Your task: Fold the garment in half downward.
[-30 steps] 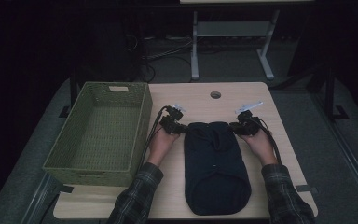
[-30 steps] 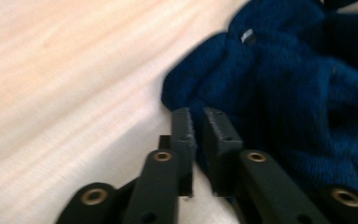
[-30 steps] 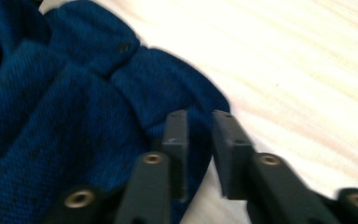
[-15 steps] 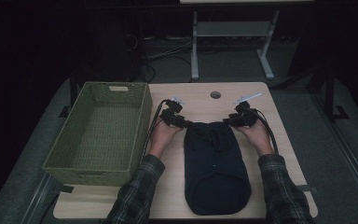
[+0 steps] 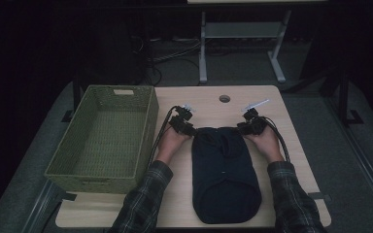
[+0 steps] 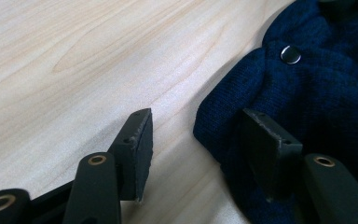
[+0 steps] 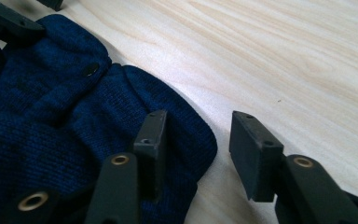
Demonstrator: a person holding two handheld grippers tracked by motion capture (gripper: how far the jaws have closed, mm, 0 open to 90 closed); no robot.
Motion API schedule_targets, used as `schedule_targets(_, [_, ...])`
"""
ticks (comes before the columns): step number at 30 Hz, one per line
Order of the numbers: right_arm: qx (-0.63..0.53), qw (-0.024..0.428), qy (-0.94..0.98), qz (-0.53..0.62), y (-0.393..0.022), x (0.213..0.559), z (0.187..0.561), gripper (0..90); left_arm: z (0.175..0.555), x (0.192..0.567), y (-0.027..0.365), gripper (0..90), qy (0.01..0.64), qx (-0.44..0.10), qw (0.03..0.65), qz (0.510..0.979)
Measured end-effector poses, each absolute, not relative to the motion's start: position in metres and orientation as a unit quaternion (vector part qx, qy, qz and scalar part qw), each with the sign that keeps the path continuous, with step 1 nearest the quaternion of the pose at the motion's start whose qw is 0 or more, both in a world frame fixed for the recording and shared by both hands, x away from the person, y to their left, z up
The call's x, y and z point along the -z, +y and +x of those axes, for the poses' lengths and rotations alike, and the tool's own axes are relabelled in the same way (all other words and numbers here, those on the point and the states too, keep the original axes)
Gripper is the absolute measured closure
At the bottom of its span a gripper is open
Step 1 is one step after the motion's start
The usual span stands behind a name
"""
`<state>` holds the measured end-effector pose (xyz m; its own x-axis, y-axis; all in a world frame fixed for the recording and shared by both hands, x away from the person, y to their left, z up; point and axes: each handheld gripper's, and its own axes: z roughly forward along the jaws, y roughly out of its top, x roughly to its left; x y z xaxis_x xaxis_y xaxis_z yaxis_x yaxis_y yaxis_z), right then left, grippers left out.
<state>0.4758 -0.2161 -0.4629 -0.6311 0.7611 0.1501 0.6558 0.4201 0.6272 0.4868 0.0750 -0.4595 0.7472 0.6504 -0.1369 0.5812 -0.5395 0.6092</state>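
Both released, the left tool [image 6: 193,140] and right tool [image 7: 196,144] straddle the navy garment [image 5: 226,174] edges (snap [image 6: 290,54] visible up close).

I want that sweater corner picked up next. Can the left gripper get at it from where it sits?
Probably yes. The left gripper stands open, one jaw on the navy sweater, the other on bare table beside its edge; nothing lies between.

One folded navy knit garment [image 5: 226,177], one green woven basket [image 5: 102,138] and two grippers sit on the surface [image 5: 213,99].
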Motion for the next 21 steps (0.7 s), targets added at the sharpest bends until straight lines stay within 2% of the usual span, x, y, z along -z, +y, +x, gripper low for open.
schedule_targets(8, [-0.335,0.068,0.84,0.422,-0.2136,0.4647,0.4739,69.3,0.4878,0.4587,0.0724,50.0,0.341,-0.047,0.322,0.882])
schedule_targets(9, [-0.336,0.066,0.839,0.423,-0.2134,0.4649,0.4736,71.3,0.4876,0.4587,0.0725,51.9,0.341,-0.043,0.325,0.881])
schedule_targets(13, [-0.343,0.061,0.835,0.426,-0.2139,0.4658,0.4726,75.7,0.4866,0.4594,0.0712,68.4,0.337,-0.024,0.333,0.88])
schedule_targets(18, [-0.339,0.064,0.834,0.431,-0.2117,0.4646,0.4712,78.7,0.4853,0.4584,0.0709,79.1,0.34,-0.022,0.337,0.878])
schedule_targets(21, [-0.328,0.071,0.838,0.431,-0.2096,0.4614,0.4707,79.3,0.4842,0.4557,0.0708,82.0,0.343,-0.027,0.336,0.877])
